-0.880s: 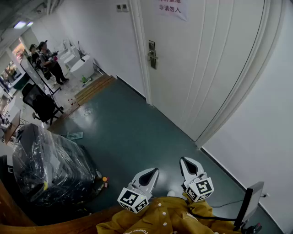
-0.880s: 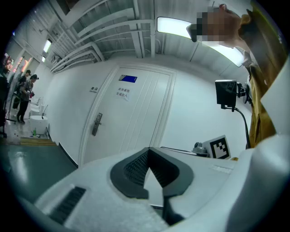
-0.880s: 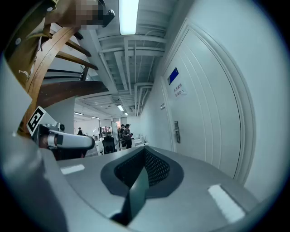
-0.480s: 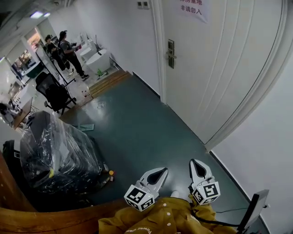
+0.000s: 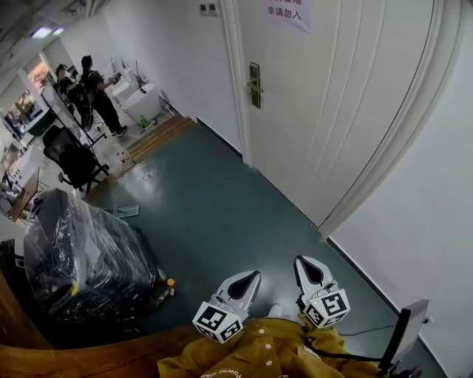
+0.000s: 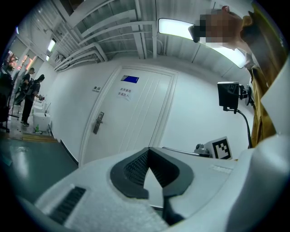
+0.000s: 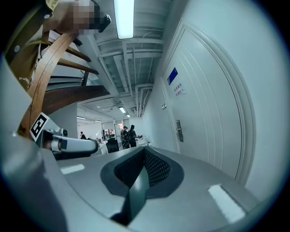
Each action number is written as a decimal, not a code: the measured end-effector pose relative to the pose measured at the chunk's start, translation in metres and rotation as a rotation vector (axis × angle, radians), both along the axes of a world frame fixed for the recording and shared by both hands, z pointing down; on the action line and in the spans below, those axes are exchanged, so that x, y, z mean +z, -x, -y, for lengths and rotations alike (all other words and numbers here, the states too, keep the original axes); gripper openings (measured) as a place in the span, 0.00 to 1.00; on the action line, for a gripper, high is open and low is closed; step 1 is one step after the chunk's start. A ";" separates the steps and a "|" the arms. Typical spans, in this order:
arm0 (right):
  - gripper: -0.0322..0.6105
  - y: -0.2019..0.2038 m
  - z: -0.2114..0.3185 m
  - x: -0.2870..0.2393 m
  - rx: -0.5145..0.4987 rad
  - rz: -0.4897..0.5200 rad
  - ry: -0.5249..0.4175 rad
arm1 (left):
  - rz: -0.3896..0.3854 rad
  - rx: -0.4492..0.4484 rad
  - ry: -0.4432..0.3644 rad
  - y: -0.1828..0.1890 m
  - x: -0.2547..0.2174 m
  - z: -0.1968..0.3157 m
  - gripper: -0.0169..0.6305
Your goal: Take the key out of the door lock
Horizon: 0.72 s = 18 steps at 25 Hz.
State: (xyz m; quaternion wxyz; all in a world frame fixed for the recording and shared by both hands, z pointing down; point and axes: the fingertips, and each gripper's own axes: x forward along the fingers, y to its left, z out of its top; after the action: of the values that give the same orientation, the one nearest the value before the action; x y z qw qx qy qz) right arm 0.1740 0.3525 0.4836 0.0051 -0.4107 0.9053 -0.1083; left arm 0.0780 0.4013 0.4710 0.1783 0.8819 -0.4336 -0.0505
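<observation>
A white door stands shut across the dark green floor, far ahead of me. Its metal lock plate with a lever handle sits near the door's left edge; the plate also shows in the left gripper view and in the right gripper view. A key is too small to make out there. My left gripper and right gripper are held low against my yellow jacket, pointing toward the door. Both have their jaws together with nothing between them.
A black bulk wrapped in clear plastic fills the left. Behind it stand an office chair, low wooden steps and people at the far left. A monitor stands at the lower right. A paper sign hangs on the door.
The head view swung right and then back left, so the door and lock shifted across the picture. Both grippers stayed low near my body, still closed.
</observation>
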 end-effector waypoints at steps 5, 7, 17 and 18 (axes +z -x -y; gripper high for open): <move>0.06 -0.020 0.002 0.013 -0.001 -0.020 0.022 | -0.006 -0.041 0.020 -0.010 0.008 0.003 0.03; 0.06 -0.022 0.005 0.018 -0.005 -0.016 0.038 | -0.002 -0.052 0.029 -0.012 0.010 0.007 0.03; 0.06 0.018 0.098 0.031 -0.031 0.001 0.068 | -0.001 -0.083 0.034 0.028 0.021 0.103 0.03; 0.06 0.025 0.114 0.032 -0.020 0.000 0.065 | 0.001 -0.078 0.032 0.037 0.023 0.119 0.03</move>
State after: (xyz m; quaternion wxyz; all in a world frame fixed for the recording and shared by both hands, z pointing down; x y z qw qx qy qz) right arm 0.1491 0.2380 0.5158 -0.0094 -0.4018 0.9052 -0.1379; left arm 0.0411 0.2820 0.4939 0.1901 0.8613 -0.4685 -0.0501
